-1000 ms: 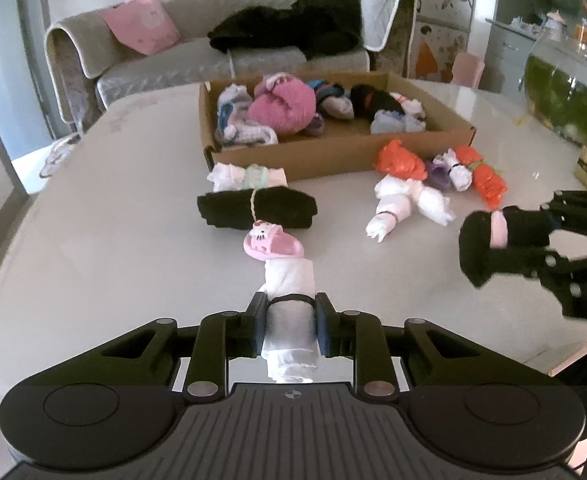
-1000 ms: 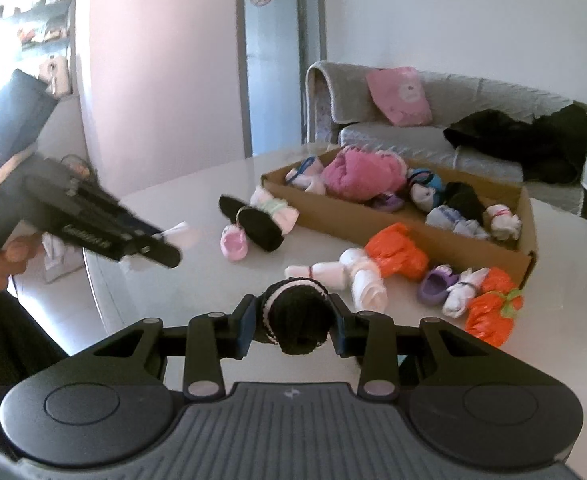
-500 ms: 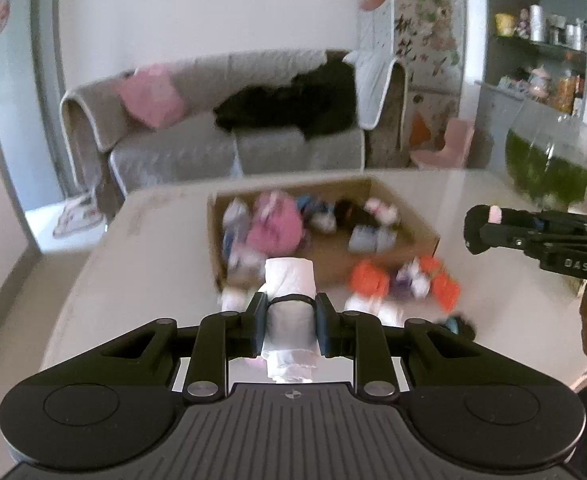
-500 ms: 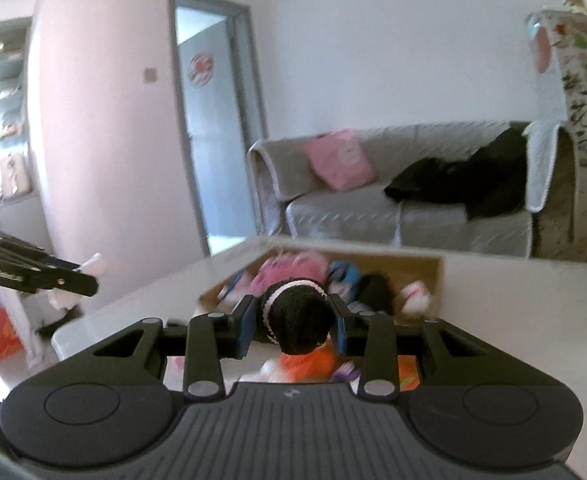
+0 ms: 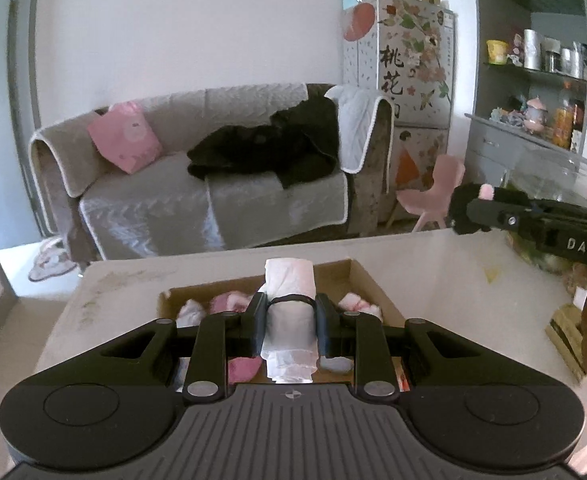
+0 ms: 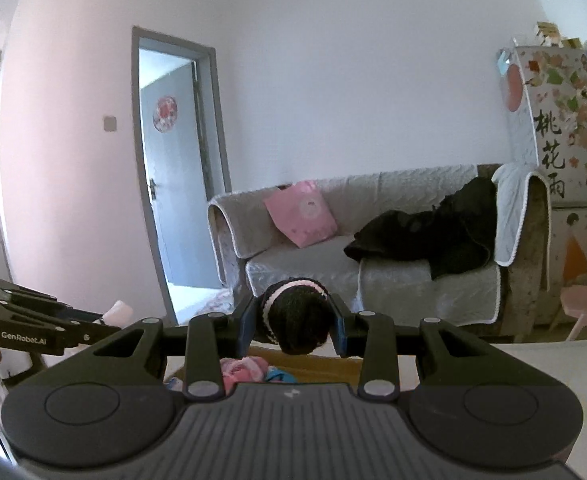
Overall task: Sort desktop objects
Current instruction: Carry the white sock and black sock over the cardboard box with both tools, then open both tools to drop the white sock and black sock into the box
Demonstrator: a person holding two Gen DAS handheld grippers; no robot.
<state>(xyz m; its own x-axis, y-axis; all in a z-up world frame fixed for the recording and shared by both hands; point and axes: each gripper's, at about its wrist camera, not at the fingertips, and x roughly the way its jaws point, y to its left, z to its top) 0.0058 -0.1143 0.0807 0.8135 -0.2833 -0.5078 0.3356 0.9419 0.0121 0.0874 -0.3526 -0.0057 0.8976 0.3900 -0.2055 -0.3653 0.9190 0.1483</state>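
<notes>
the left gripper (image 5: 289,322) is clenched on a white sock roll (image 5: 290,308), which has a thin black band around its middle and stands upright between the two fingers. the roll is held in the air above the cardboard box (image 5: 367,280). the box lies on the pale table (image 5: 445,272), and inside it there are pink and white rolled bundles (image 5: 229,304), partly hidden behind the fingers.

the right gripper (image 6: 295,322) is grasping a black sock ball (image 6: 297,316) with a pink-white stripe near its top. it is squeezed between both pads and hangs a little below them. just under it, the far wall of the same box (image 6: 313,364) is visible, with a pink bundle (image 6: 239,370) and something blue beside it.

in the left wrist view the right gripper (image 5: 459,210) comes in from the right side, holding the black ball (image 5: 459,210) above the far edge of the table. in the right wrist view the left gripper (image 6: 105,320) comes in from the left side, with the end of the white roll (image 6: 117,312) showing at its tip.

behind the table stands a grey sofa (image 5: 153,200) with a pink cushion (image 5: 123,140) and a dark garment (image 5: 269,148) on it. next to the sofa there is a small pink chair (image 5: 433,188).
</notes>
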